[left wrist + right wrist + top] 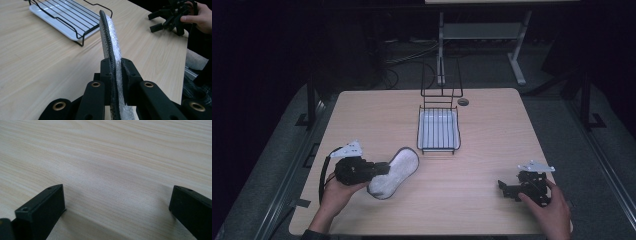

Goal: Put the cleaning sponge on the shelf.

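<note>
We see the insole point(394, 172) near-left on the bench point(482, 200), left gripper point(382, 169) at its left edge. Wire rack point(438, 112) sits in its tray point(438, 148), far centre. Right gripper point(504, 188) near-right, well apart.

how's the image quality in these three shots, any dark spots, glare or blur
High view: the wooden table is evenly lit, the room behind almost black. Left gripper view: the insole and the left claw clamping it are sharp; the white tray under the wire rack is mildly bright. Right gripper view: wood grain soft, the open right claw casts a faint shadow.
</note>
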`<state>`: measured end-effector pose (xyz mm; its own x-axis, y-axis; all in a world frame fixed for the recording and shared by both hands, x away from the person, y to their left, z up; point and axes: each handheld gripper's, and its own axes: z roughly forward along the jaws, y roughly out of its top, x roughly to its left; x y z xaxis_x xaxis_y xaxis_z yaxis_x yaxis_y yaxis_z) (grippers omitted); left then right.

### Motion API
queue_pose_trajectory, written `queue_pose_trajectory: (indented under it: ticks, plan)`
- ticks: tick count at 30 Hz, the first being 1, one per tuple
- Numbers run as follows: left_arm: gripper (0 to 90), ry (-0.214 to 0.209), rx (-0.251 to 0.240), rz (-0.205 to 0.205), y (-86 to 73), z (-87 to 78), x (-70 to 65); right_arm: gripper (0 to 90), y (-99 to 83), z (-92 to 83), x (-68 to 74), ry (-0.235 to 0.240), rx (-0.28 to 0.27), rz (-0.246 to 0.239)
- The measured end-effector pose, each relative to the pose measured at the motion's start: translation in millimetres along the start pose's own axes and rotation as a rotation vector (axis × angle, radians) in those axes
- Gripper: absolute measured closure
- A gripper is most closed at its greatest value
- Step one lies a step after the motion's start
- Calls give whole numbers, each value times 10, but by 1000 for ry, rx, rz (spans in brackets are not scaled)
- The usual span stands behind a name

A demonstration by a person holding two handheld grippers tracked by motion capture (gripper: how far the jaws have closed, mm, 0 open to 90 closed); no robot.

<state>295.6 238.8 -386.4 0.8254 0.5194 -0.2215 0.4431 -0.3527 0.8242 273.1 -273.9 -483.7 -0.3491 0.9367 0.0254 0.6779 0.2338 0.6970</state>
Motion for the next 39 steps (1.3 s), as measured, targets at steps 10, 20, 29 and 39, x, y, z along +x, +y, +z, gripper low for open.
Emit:
queue_pose_trajectory:
  ticks: [10, 20, 29, 39]
  plan:
    - [808, 5, -28, 1, 154, 61, 86, 0, 0, 0, 0, 0, 0, 0]
    - [809, 0, -52, -3, 315, 176, 230, 0, 0, 0, 0, 0, 0, 0]
    - [810, -13, -77, 0, 473, 301, 311, 0, 0, -1, 0, 1, 0, 0]
    - [811, -22, -96, 19, 735, 480, 390, 0, 0, 0, -1, 0, -1, -1]
